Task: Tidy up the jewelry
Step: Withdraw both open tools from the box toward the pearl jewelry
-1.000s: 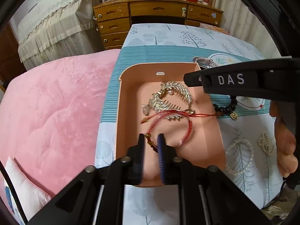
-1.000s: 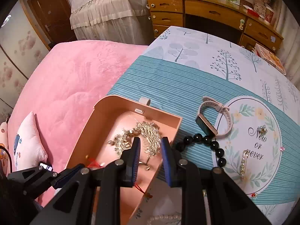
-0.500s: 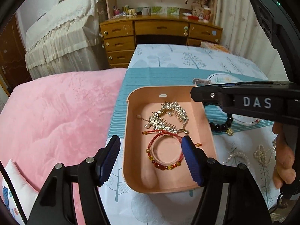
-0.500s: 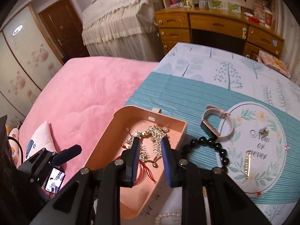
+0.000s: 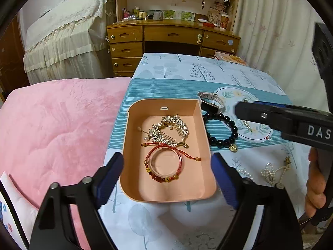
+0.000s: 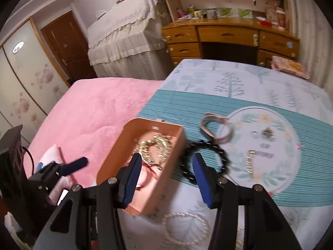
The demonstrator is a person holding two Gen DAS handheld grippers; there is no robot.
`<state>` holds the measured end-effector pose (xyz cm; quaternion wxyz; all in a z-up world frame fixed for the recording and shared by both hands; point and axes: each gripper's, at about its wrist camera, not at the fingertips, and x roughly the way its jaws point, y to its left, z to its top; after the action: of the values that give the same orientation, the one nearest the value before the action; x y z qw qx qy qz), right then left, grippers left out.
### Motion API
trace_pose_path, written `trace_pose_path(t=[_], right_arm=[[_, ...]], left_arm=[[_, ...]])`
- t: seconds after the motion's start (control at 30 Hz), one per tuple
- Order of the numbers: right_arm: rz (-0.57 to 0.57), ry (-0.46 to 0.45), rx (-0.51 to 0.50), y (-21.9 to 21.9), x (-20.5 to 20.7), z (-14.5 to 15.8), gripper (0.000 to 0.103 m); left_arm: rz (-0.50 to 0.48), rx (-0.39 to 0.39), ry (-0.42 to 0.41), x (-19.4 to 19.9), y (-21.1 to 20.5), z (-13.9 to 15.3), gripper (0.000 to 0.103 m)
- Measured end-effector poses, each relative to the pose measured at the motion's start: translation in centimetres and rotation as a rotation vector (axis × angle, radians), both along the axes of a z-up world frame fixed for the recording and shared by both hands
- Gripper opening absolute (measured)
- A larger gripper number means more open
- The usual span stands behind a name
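A rounded, smooth peach box (image 5: 166, 193) on the patterned cloth held a braided red bracelet (image 5: 164, 164) beneath a sparkly comb (image 5: 168, 131). Glossy black beads (image 5: 223, 130) lay at three o'clock. Both the left gripper (image 5: 166, 177) and right gripper (image 6: 166, 179) were spread wide, empty.

Open box (image 5: 166, 193) sits on the worktop (image 5: 187, 70) near its left edge, bed (image 5: 58, 125) directly left of it; inside, hair comb (image 5: 168, 130) at the back, cord bracelet (image 5: 164, 164) in front of it. Just right of box: bead bracelet (image 5: 224, 131), with watch (image 5: 210, 102) behind it by the box's back right corner. Pearl strand (image 5: 274, 171) further right and nearer; dresser (image 5: 172, 39) behind the worktop.
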<state>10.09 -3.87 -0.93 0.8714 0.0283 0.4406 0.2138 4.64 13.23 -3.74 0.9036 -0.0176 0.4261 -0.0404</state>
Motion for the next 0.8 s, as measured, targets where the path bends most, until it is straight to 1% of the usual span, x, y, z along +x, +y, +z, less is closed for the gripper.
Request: trace_pose_path(t=[0.07,0.17,0.3,0.37,0.43,0.53,0.63,0.8], right_arm=[[-0.016,0.015,-0.023,-1.1,-0.4,0.2,0.054],[-0.037,0.015,-0.029,-3.0,-1.3,0.4,0.054],[-0.053,0.007,0.008,-6.1,-2.7,0.8,0.054],[-0.068,0.001,0.015,-7.3,-3.4,0.9,0.054],[-0.086,-0.006,0.004,-8.3,-4.1,1.0,0.054],[-0.103,-0.024,-0.023,-9.5,-5.1,0.9,0.054],[-0.108,-0.025,-0.032,-10.7,-5.8,0.4,0.054],[-0.094,-0.02,-0.062,-11.9,-6.7,-1.3,0.054]], left_arm=[[-0.01,-0.006,0.002,-0.2,-0.3,0.3,0.086],[-0.031,-0.001,0.009,-0.5,-1.2,0.6,0.087],[-0.071,0.007,0.006,-1.0,-2.7,1.0,0.088],[-0.097,-0.001,0.009,-1.3,-3.6,1.1,0.09],[-0.123,-0.01,0.02,-1.4,-4.6,1.1,0.098],[-0.155,-0.008,0.022,-1.7,-5.9,1.0,0.1],[-0.189,0.009,0.031,-2.1,-7.4,0.6,0.1],[-0.256,0.016,0.061,-2.7,-10.0,-0.4,0.1]])
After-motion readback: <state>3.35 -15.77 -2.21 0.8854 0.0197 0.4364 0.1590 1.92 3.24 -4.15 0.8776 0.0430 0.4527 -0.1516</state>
